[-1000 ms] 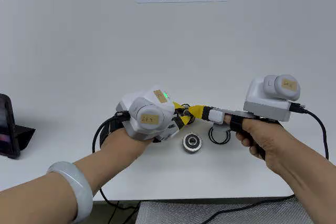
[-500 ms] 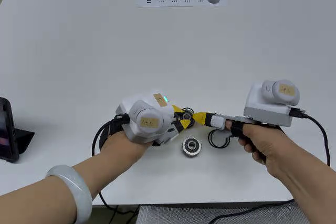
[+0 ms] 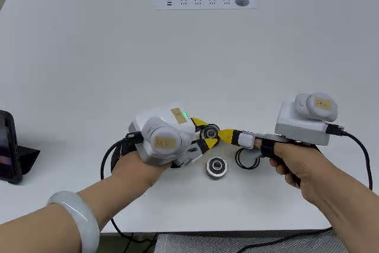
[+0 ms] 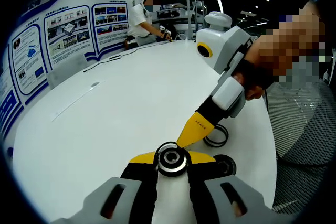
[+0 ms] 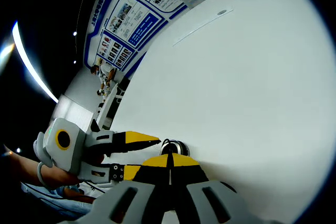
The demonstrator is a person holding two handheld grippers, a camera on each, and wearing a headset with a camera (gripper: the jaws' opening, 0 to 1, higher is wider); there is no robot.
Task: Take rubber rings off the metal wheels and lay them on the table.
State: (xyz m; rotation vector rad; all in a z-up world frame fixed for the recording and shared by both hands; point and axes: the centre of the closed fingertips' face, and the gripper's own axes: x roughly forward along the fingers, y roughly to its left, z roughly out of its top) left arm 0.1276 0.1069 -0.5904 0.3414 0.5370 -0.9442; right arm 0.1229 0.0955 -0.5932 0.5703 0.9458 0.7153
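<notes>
My left gripper (image 3: 208, 133) is shut on a metal wheel (image 3: 211, 134), which it holds just above the white table (image 3: 189, 63). In the left gripper view the wheel (image 4: 171, 161) sits face-on between the yellow jaws of the left gripper (image 4: 171, 156). My right gripper (image 3: 222, 136) comes in from the right, jaws shut, with its tip against the wheel's rim. The right gripper view shows the right gripper (image 5: 169, 157) closed under the wheel (image 5: 176, 146); whether it pinches rubber cannot be told. A second wheel (image 3: 217, 166) and loose black rubber rings (image 3: 246, 157) lie on the table.
A white power strip (image 3: 204, 2) lies at the far side of the table. A dark phone on a stand (image 3: 7, 143) is at the left edge. Black cables (image 3: 358, 149) trail from both grippers towards the table's near edge.
The head camera has shifted a little. Both grippers stay together at the held wheel, and the right hand sits slightly lower than before.
</notes>
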